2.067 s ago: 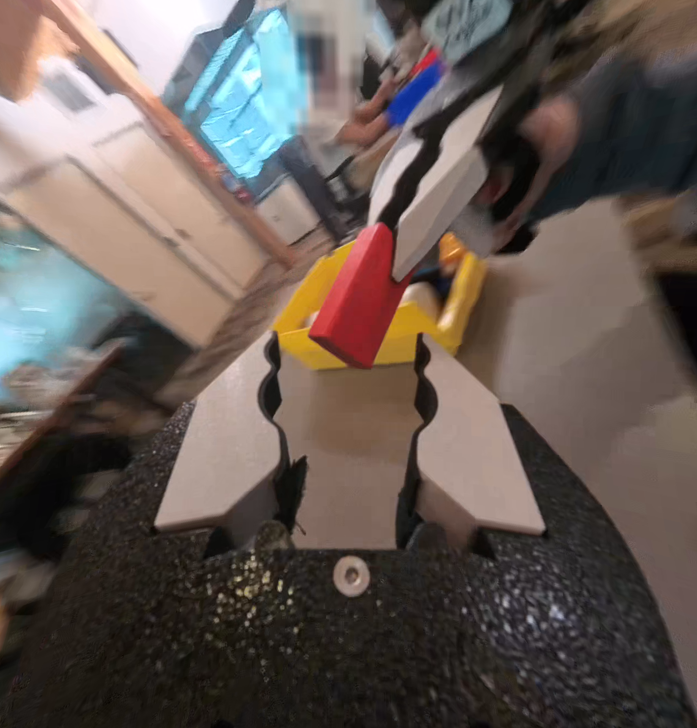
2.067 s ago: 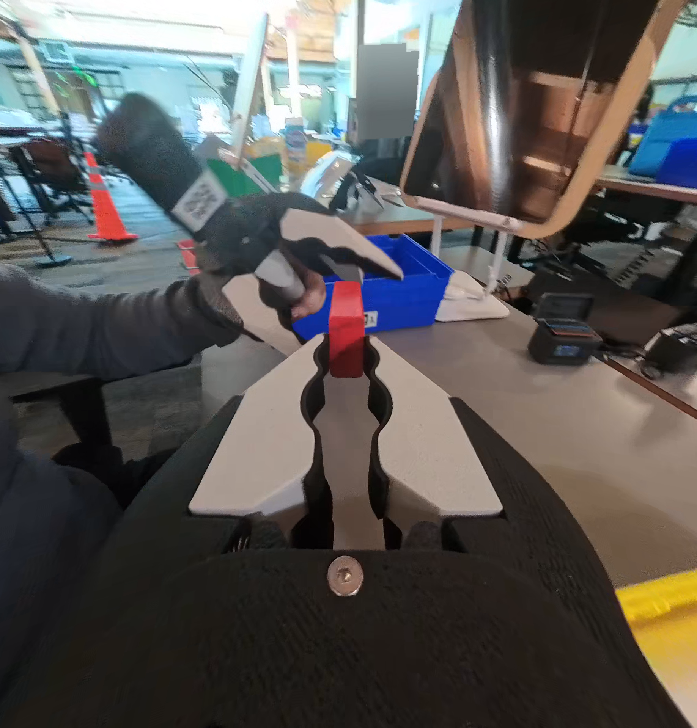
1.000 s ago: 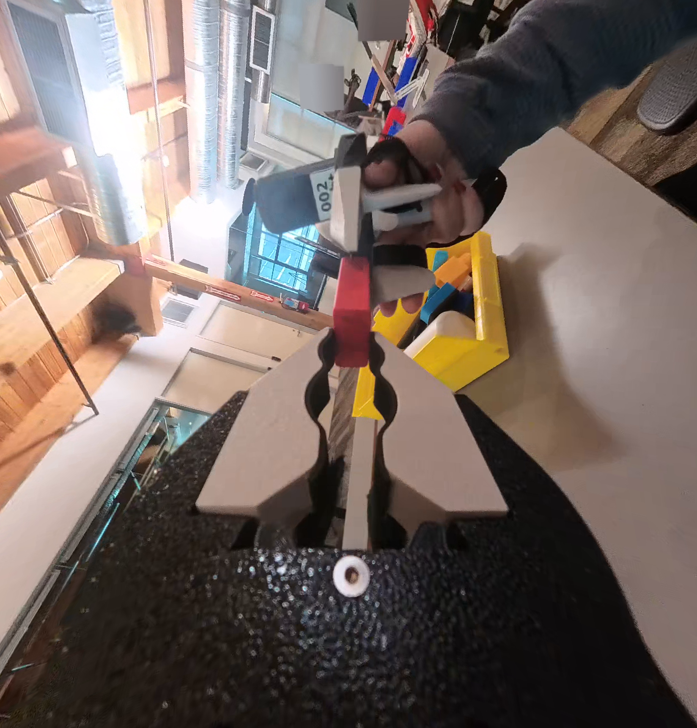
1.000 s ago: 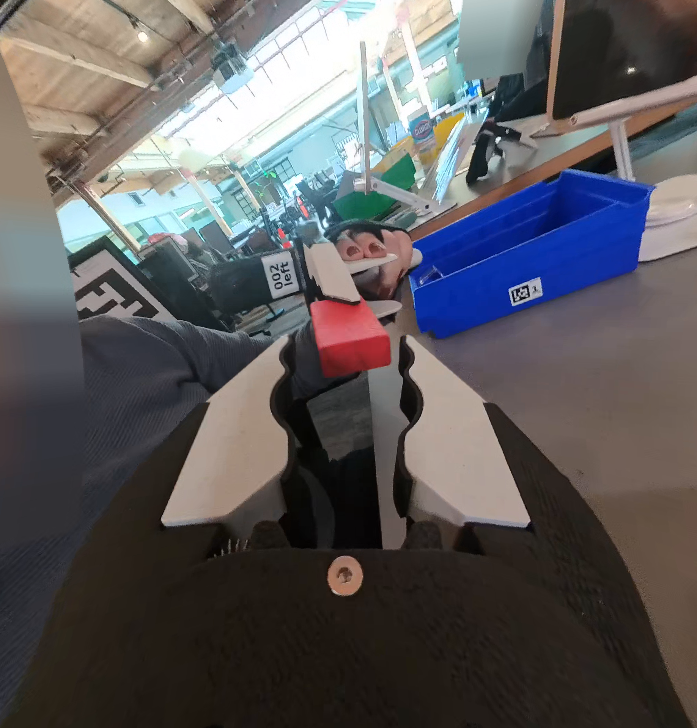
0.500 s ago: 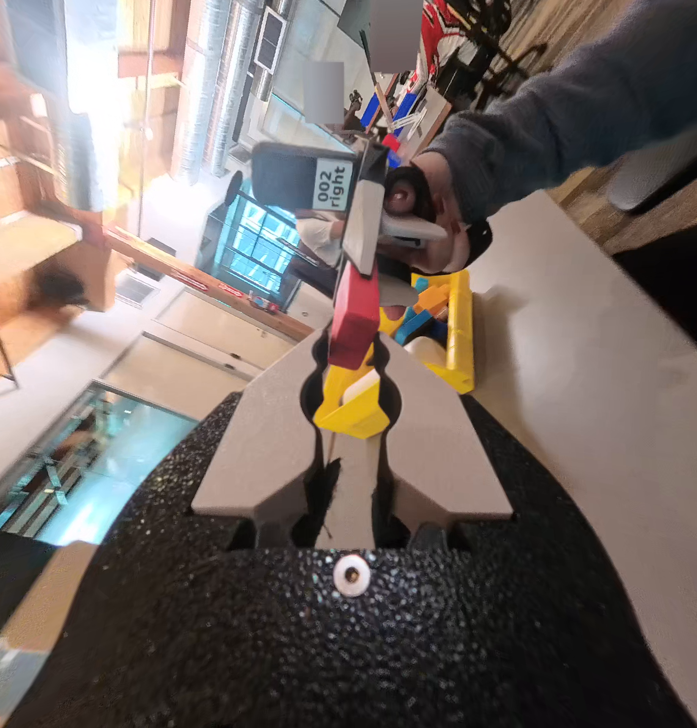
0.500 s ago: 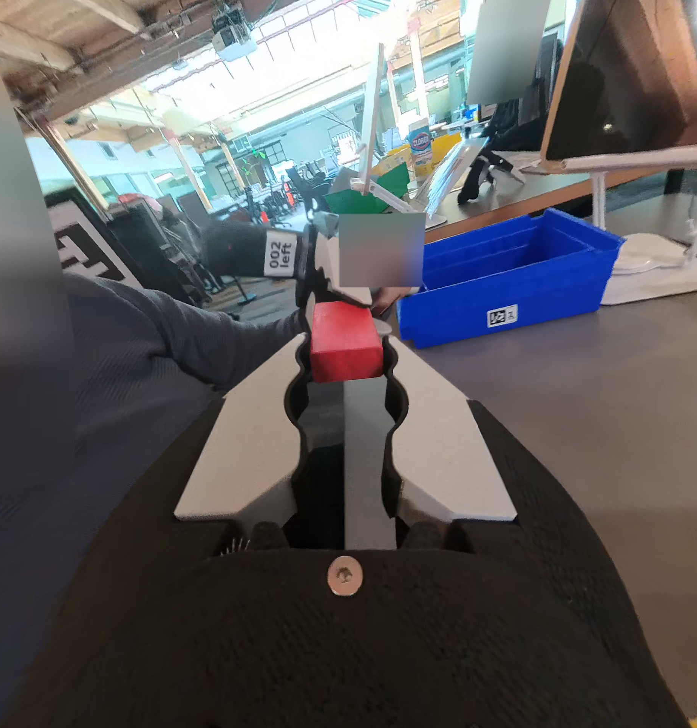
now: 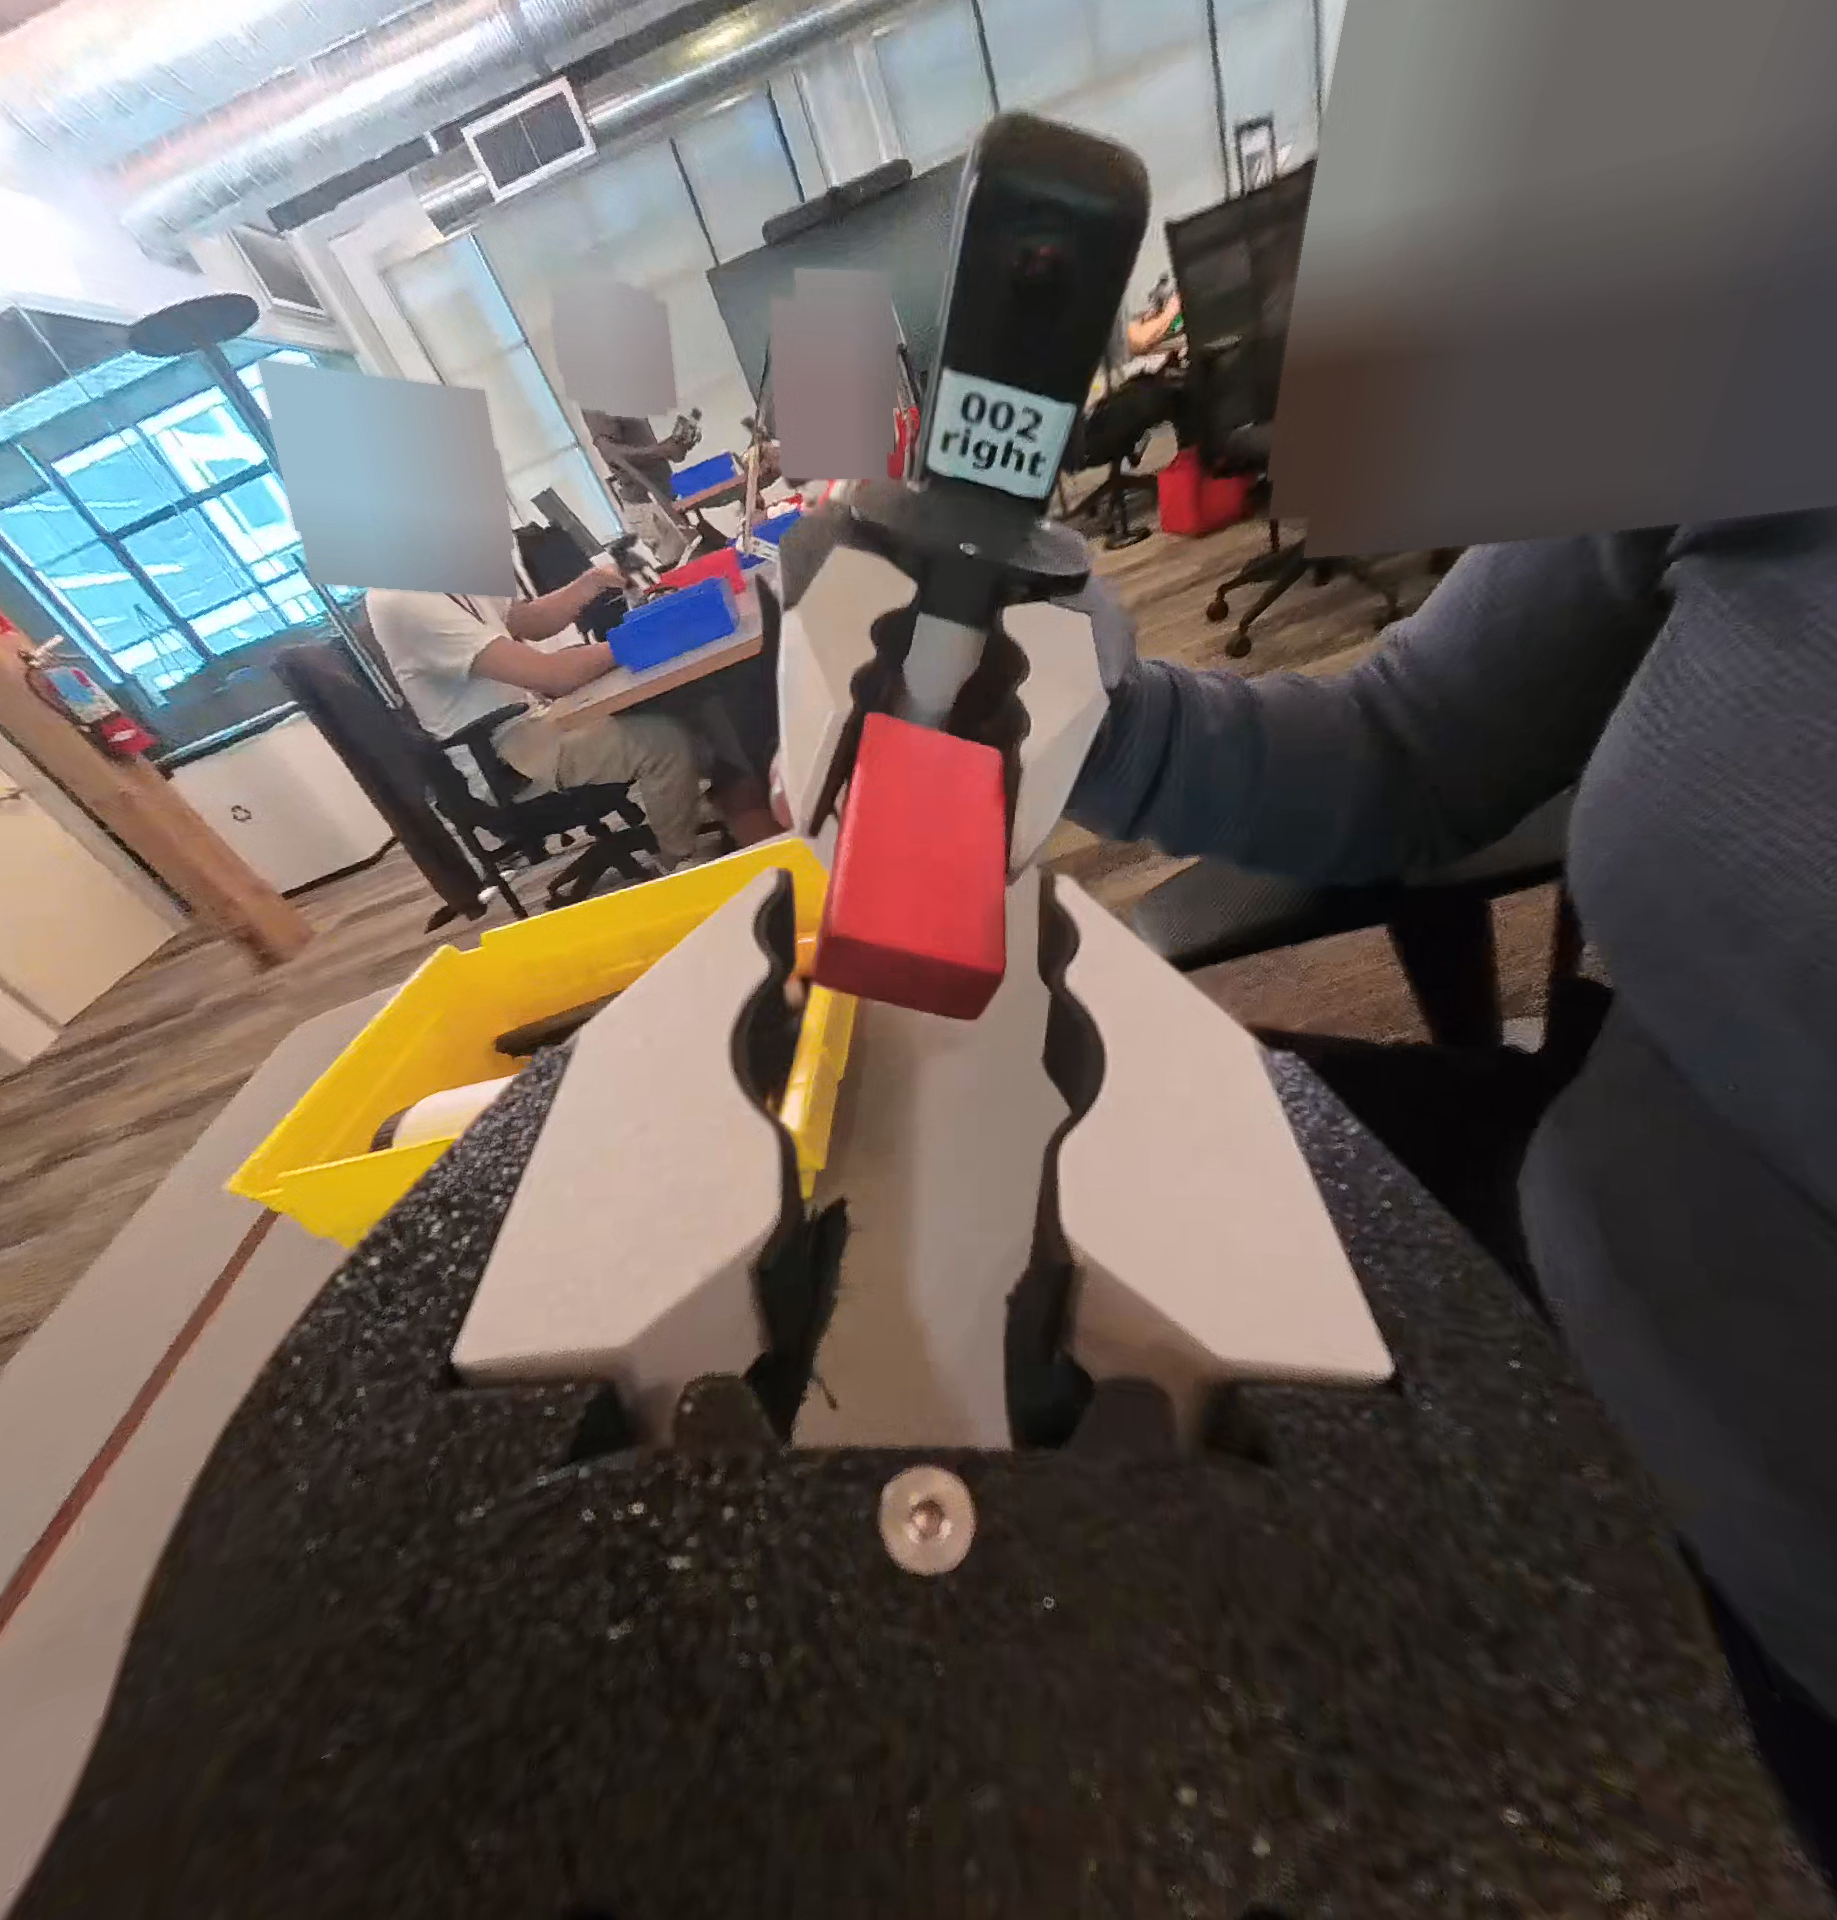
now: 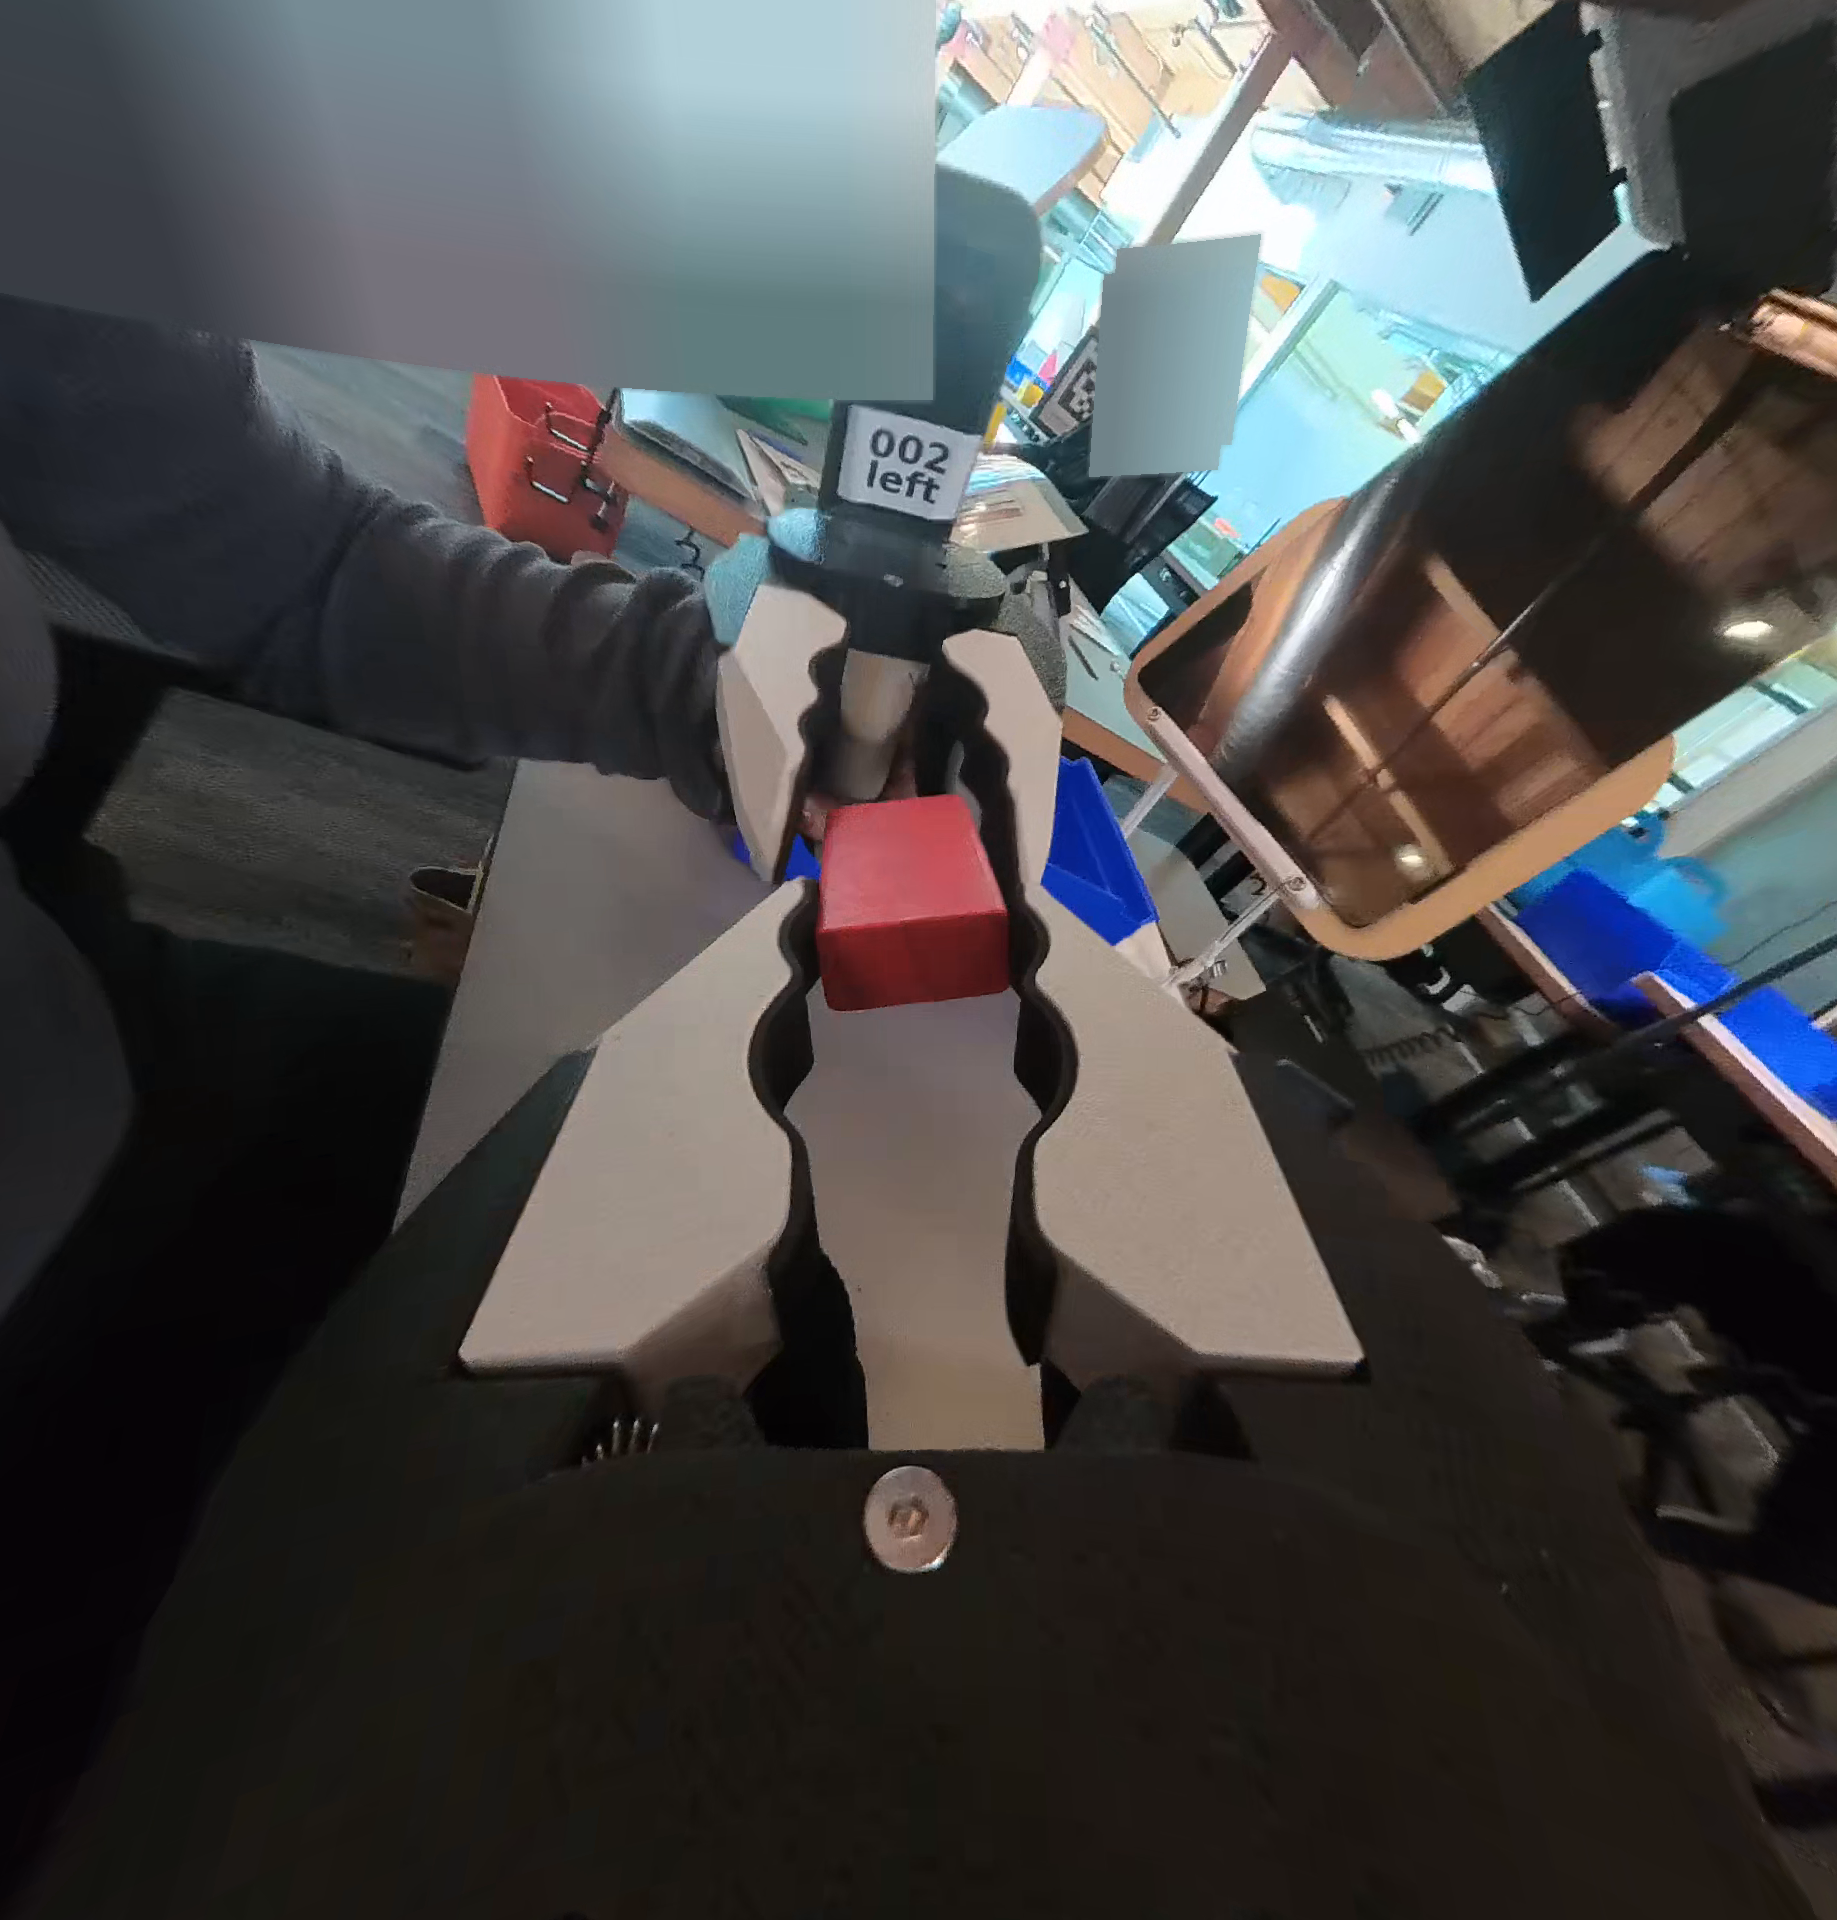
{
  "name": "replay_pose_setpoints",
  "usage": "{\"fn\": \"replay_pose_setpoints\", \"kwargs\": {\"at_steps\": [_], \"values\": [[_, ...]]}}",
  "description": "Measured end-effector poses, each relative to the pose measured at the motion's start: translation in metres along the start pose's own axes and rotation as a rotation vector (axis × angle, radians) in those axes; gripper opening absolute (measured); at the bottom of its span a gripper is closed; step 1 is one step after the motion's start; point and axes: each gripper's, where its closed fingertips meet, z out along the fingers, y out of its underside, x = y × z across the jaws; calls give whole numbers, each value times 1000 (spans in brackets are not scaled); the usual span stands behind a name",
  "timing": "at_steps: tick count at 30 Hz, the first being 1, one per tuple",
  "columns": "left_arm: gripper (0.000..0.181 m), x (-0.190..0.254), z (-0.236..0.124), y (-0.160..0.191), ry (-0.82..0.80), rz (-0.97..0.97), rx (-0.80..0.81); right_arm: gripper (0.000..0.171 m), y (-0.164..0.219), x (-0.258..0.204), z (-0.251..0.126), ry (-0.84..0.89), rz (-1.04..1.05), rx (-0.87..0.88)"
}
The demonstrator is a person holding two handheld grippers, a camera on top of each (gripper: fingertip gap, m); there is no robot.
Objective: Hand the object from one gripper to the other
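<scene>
A red block (image 7: 914,873) hangs in the air between the two grippers, which face each other. My right gripper (image 8: 914,899) is shut on the red block (image 8: 909,904), with both fingertips pressed against its sides. My left gripper (image 7: 914,904) is open. Its fingers (image 7: 685,1091) stand apart on either side of the block with a visible gap. In the left wrist view the right gripper's fingers (image 7: 1059,675) clamp the block's far end. In the right wrist view the left gripper's fingers (image 8: 763,717) are spread beyond the block.
A yellow bin (image 7: 457,1039) with loose parts sits on the grey table (image 7: 93,1320) below left. A blue bin (image 8: 1096,862) and a monitor's back (image 8: 1413,727) lie behind the left gripper. The person's sleeve (image 7: 1361,727) and torso are close on the right. Less than 4 cm separates the two grippers' tips.
The left gripper held the block and the right one closed on it. Now the left jaws have opened and the right holds it. Both views have swung round.
</scene>
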Motion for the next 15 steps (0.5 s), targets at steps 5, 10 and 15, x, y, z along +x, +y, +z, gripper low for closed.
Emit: {"fn": "replay_pose_setpoints", "kwargs": {"at_steps": [5,10,15], "values": [[34,-1,3,3,-65,145,-42,34,-3,-2,-1,-20,16,42],[33,-1,1,0,-81,217,-43,35,-6,-2,-1,-15,33,51],[33,-9,-5,-9,-170,326,-37,56,-11,13,-5,0,237,117]]}}
